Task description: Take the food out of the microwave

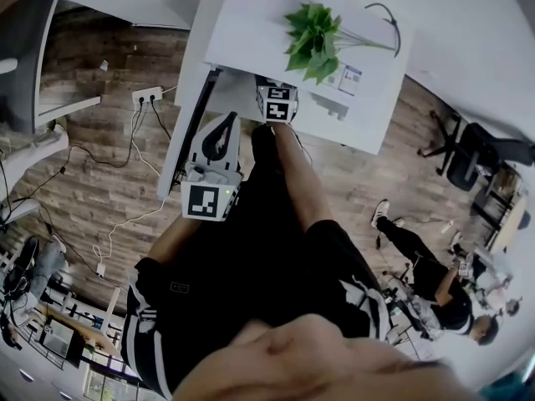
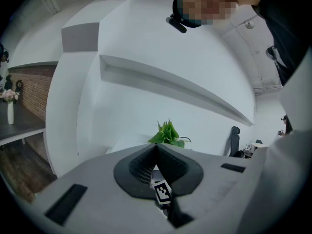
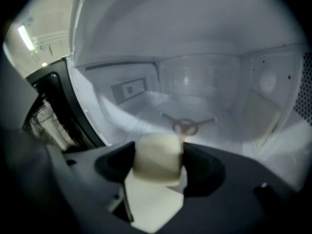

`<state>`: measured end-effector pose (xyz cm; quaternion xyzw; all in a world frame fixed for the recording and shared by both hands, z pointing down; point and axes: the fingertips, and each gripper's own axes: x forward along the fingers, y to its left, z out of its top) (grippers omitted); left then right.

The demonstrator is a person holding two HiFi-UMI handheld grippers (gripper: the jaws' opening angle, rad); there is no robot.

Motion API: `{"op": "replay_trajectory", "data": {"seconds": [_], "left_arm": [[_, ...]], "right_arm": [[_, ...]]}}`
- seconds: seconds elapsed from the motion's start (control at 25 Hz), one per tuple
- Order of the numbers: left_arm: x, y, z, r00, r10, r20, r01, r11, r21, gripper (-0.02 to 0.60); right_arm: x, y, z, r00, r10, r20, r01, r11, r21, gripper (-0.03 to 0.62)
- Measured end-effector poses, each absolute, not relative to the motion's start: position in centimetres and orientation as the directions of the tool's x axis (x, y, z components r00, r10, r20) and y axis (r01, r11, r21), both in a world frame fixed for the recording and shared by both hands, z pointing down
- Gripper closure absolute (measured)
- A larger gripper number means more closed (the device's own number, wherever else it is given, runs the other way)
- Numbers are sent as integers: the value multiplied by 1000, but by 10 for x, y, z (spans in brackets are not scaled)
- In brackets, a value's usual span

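Note:
In the right gripper view my right gripper (image 3: 159, 155) is shut on a pale cream block of food (image 3: 157, 162), held at the mouth of the open microwave's white cavity (image 3: 204, 82). The bare turntable hub (image 3: 187, 126) lies just behind the block. From the head view only this gripper's marker cube (image 1: 277, 103) shows, at the microwave's front. My left gripper (image 1: 222, 134) hangs to the left beside the open door (image 1: 194, 122). Its jaws meet at the tips (image 2: 156, 146) with nothing between them.
A potted green plant (image 1: 313, 38) stands on the white top (image 1: 251, 23) above the microwave. The dark door (image 3: 51, 113) juts out at the cavity's left. Cables and a power strip (image 1: 147, 95) lie on the wooden floor; a person (image 1: 435, 282) sits at right.

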<state>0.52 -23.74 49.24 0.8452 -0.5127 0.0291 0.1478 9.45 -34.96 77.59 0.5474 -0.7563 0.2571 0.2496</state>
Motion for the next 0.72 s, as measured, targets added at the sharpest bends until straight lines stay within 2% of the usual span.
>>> {"op": "replay_trajectory", "data": {"seconds": [0.72], "left_arm": [[-15,-189,474,488,-859,154,-865,-453,216,552]], "right_arm": [[117,-308,745,-221,-742,633,-973,208,-96,286]]}}
